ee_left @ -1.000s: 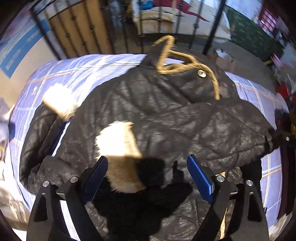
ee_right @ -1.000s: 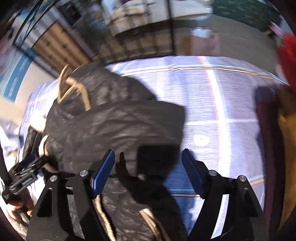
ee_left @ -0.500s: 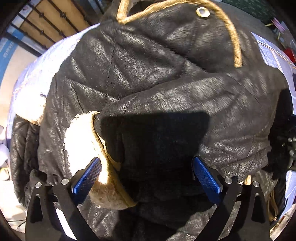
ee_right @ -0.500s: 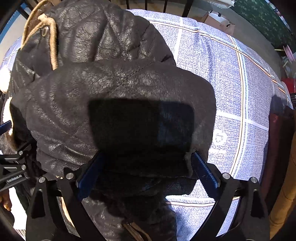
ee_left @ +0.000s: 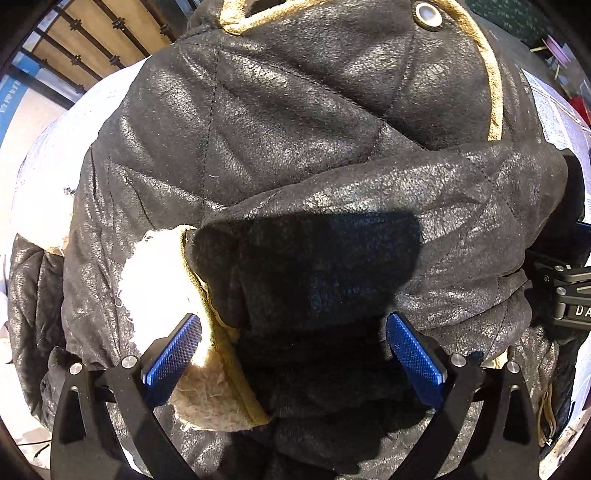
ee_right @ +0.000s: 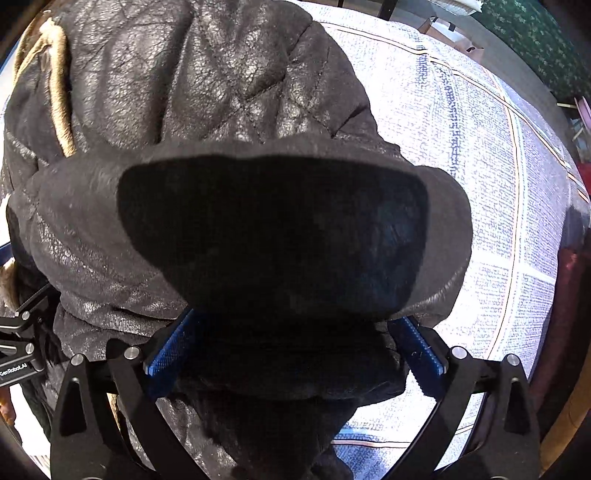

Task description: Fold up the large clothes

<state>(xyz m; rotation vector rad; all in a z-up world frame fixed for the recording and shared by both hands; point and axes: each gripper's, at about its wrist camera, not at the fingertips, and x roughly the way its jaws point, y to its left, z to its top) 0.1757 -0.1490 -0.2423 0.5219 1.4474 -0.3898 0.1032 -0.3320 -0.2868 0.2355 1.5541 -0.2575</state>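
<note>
A black quilted leather jacket [ee_left: 280, 155] with tan fleece lining lies on a bed, its sleeves folded across the body. My left gripper [ee_left: 293, 350] is open, low over the folded sleeve, with the fleece cuff [ee_left: 162, 280] at its left finger [ee_left: 171, 349]. My right gripper [ee_right: 293, 350] is open, its blue pads on either side of the jacket's folded right edge [ee_right: 273, 236], very close to the fabric. The jacket [ee_right: 207, 81] fills the right wrist view's left side. The tan hood trim [ee_left: 493, 85] and a metal snap [ee_left: 427, 14] show at the top.
The bed's blue-and-white checked cover [ee_right: 491, 192] is bare to the right of the jacket. A black metal bed frame [ee_left: 88, 40] and wooden panel stand behind. The right gripper's body [ee_left: 569, 291] shows at the left view's right edge.
Both grippers have dropped from well above the bed down onto the jacket. The jacket now fills both views. Both stay open.
</note>
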